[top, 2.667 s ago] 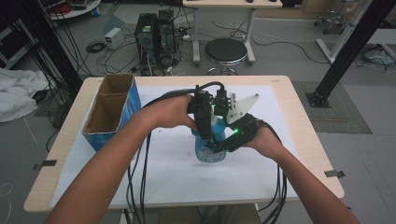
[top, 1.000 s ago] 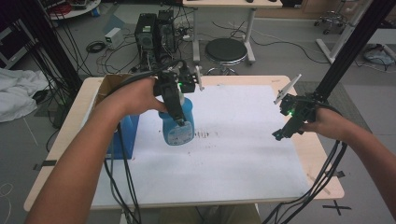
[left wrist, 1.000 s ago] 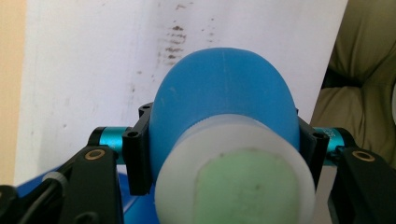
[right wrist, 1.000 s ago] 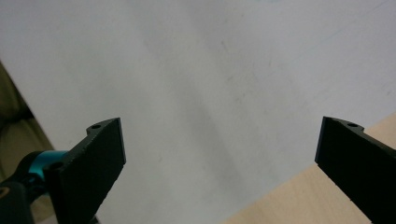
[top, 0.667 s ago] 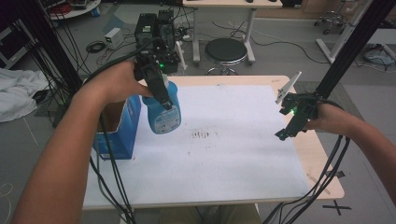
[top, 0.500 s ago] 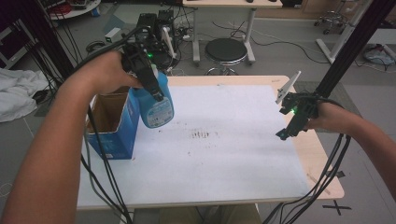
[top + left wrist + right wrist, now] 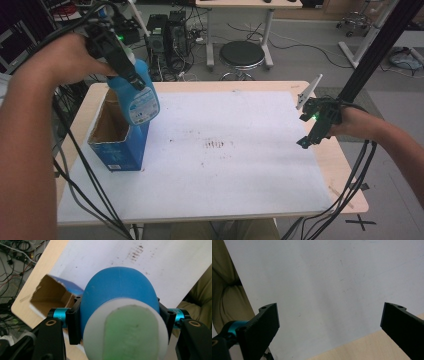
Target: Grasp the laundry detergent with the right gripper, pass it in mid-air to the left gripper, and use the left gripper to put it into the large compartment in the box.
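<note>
My left gripper [image 7: 131, 80] is shut on a blue bottle [image 7: 137, 102] with a white label, held tilted in the air over the right rim of an open blue cardboard box [image 7: 116, 142]. In the left gripper view the bottle [image 7: 117, 292] sits between the two black jaws, its white and green top toward the camera, with the box [image 7: 53, 293] below and behind it. My right gripper [image 7: 309, 137] hovers open over the white sheet's right edge. Its jaws stand wide apart in the right gripper view, nothing between them [image 7: 329, 322].
A white sheet [image 7: 235, 190] covers most of the wooden table [image 7: 345, 172], with brown smudges [image 7: 215, 144] near its middle. Cables hang off the front edge at both sides. Behind the table stand a stool [image 7: 242, 54] and computer towers [image 7: 167, 31].
My left gripper has carried the blue bottle up and to the left, from the table's middle to above the box. The right gripper has drawn back to the right edge and stayed there.
</note>
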Demonstrator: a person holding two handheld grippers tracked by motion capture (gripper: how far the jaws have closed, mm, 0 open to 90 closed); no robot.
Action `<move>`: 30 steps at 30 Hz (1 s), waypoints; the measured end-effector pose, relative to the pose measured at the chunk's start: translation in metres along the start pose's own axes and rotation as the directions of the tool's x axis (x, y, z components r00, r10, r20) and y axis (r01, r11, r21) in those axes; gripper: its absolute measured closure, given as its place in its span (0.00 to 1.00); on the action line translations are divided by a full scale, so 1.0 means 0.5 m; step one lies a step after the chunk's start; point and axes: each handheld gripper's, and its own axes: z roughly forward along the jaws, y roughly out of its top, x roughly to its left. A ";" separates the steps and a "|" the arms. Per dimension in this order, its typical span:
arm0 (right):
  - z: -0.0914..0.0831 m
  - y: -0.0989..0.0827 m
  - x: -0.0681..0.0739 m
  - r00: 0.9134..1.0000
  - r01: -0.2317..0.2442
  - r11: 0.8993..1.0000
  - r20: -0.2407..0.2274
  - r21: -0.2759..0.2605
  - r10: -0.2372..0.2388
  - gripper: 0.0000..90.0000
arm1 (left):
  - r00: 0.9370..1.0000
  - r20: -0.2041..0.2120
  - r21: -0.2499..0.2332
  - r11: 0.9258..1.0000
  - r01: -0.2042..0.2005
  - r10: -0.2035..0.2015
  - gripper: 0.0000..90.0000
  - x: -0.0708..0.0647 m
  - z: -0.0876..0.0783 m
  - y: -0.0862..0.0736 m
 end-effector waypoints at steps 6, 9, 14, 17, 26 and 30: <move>0.002 0.003 0.000 1.000 0.007 1.000 -0.004 0.003 -0.007 0.01 | 0.999 -0.018 0.006 0.999 0.036 -0.036 0.42 0.028 -0.006 -0.030; 0.004 0.005 0.000 1.000 0.008 1.000 -0.002 0.004 -0.008 0.01 | 0.999 -0.020 0.012 0.999 0.047 -0.047 0.42 0.040 -0.006 -0.042; 0.005 0.004 0.000 1.000 0.010 1.000 0.001 0.005 -0.010 0.01 | 0.997 -0.028 0.007 0.998 0.066 -0.066 0.42 0.057 0.000 -0.060; 0.004 0.003 0.000 1.000 0.007 1.000 0.005 0.009 -0.007 0.01 | 0.996 -0.036 0.001 0.997 0.076 -0.076 0.42 0.066 0.008 -0.068; 0.004 0.002 0.000 1.000 -0.012 1.000 0.011 0.016 0.012 0.01 | 0.995 -0.032 0.016 0.996 0.091 -0.091 0.42 0.095 0.044 -0.093; 0.005 0.002 0.000 1.000 -0.015 1.000 0.015 0.017 0.015 0.01 | 0.995 -0.024 0.018 0.995 0.095 -0.095 0.42 0.105 0.061 -0.103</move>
